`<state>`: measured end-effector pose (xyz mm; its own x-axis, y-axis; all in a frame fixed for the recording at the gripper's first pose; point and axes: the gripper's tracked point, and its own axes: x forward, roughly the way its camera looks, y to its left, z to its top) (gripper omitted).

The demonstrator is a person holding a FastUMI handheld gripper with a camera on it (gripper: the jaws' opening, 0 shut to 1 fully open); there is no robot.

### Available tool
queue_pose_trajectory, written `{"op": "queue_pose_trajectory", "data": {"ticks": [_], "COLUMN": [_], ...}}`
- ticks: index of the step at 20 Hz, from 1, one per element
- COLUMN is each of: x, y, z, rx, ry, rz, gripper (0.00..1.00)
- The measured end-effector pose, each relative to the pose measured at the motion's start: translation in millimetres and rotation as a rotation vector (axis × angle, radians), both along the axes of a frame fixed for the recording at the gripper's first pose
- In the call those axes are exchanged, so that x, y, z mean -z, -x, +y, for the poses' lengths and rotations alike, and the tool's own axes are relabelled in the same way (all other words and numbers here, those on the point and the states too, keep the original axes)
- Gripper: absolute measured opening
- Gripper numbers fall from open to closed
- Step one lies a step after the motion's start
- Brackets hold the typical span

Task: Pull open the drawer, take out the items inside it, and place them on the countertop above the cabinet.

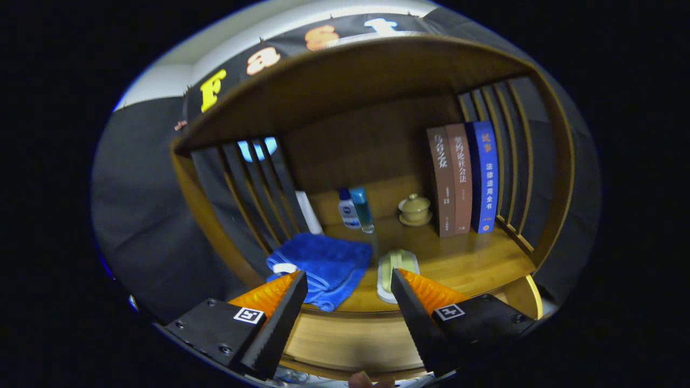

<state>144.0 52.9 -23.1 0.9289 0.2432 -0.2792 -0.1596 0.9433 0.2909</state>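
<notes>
The wooden worktop (474, 258) carries a folded blue towel (323, 264), a pale brush (398, 272), two small bottles (356, 209), a lidded cup (414, 209) and three upright books (463, 178) (leaning together at the slatted side).

Towel (323, 267) left of soap dish (398, 272)

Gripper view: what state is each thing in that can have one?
Gripper: open, holding nothing.
Folded blue towel: lying on the wooden countertop.
Pale green brush: lying flat beside the towel.
Three books: upright.
Two small bottles: upright, capped.
Lidded ceramic cup: lid on.
</notes>
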Motion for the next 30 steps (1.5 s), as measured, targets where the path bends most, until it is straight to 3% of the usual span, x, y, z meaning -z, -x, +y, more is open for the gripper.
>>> {"op": "queue_pose_trajectory", "data": {"ticks": [5, 7, 11, 17, 22, 30], "x": [-40.0, -37.1, -5.1, 106.2, 185.8, 223.7], "y": [64.5, 92.4, 131.9, 147.5, 152.5, 140.9], "z": [-14.1, -13.3, -34.6, -34.0, -46.7, -47.0], "rx": [0.055, 0.069, 0.195, 0.182, 0.202, 0.185], "ry": [0.067, 0.081, 0.156, 0.249, 0.243, 0.268], "rz": [-0.308, -0.362, -0.441, -0.369, -0.263, -0.208], "gripper": [0.98, 0.98, 0.98, 0.98, 0.99, 0.98]}}
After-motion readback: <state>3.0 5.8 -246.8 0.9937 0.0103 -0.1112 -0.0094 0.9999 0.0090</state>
